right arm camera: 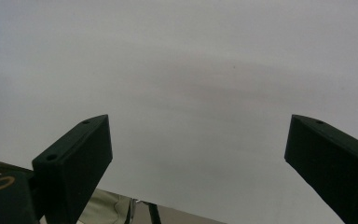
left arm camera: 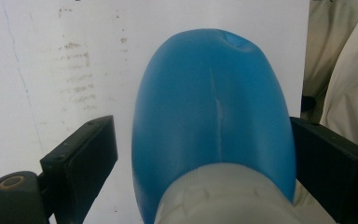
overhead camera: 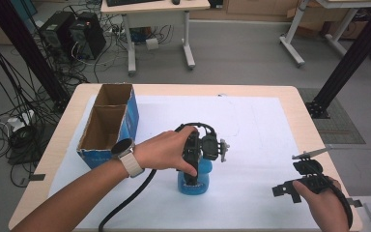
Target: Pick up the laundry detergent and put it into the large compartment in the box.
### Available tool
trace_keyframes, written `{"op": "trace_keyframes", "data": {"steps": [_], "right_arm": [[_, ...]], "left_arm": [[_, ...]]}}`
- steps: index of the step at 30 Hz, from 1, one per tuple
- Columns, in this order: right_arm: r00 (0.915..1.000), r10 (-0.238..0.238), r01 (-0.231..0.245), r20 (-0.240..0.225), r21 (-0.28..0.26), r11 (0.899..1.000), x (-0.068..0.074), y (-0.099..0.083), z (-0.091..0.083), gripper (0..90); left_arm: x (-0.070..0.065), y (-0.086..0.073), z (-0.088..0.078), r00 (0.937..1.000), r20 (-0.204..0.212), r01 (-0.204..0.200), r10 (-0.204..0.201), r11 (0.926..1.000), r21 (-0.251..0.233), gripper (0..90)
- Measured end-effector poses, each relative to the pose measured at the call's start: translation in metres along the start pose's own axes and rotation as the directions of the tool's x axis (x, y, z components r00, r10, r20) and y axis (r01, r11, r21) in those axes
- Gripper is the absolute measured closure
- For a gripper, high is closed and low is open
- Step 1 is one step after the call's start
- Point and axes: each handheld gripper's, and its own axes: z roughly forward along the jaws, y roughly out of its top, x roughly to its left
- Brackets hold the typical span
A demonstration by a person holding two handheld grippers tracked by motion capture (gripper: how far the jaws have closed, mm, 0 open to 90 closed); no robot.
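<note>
left gripper (overhead camera: 200, 166): over the blue bottle (left arm camera: 212, 121) standing on the white worktop (overhead camera: 251, 125), fingers open either side, ready to squeeze | right gripper (overhead camera: 290, 188): fingers wide open, holding nothing, waiting aside | cardboard box (overhead camera: 110, 123): near, open.

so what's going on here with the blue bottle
A person is lowering the left tongs over a blue bottle lying on the white sheet. The jaws straddle it, one side still showing a gap, so it is not gripped yet. The right tongs rest open near the table's edge. A cardboard box stands at the left.
</note>
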Motion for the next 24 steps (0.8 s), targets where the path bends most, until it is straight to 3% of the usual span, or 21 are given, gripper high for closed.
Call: {"op": "trace_keyframes", "data": {"steps": [9, 12, 13, 19, 24], "right_arm": [[1.0, 0.002, -0.002, -0.003, 0.001, 1.0, -0.0018, -0.0007, 0.0018, 7.3], [1.0, -0.002, 0.002, -0.003, 0.0, 1.0, -0.0019, -0.0004, 0.0026, 7.3], [1.0, 0.002, -0.002, -0.005, 0.002, 1.0, -0.0018, 0.0001, 0.0026, 7.3], [1.0, 0.001, -0.001, -0.008, 0.003, 1.0, -0.0028, 0.0002, 0.0038, 7.3], [0.9999, 0.006, -0.006, -0.009, 0.003, 1.0, -0.005, -0.0007, 0.0046, 7.3]], "left_arm": [[0.0029, -0.0027, 0.0017, 0.9998, 0.017, -0.006, 0.006, 0.9999, -0.012, 20.0], [0.0025, -0.0044, 0.0006, 0.9996, 0.018, -0.02, 0.02, 0.9996, -0.022, 35.2], [0.0022, -0.0045, 0.0004, 0.9997, 0.014, -0.021, 0.022, 0.9995, -0.022, 36.4], [0.0013, -0.0031, -0.0003, 0.9999, 0.011, -0.007, 0.008, 0.9998, -0.016, 37.7], [0.0005, -0.002, -0.0023, 0.9995, 0.015, 0.027, -0.027, 0.9996, -0.007, 37.7]]}}
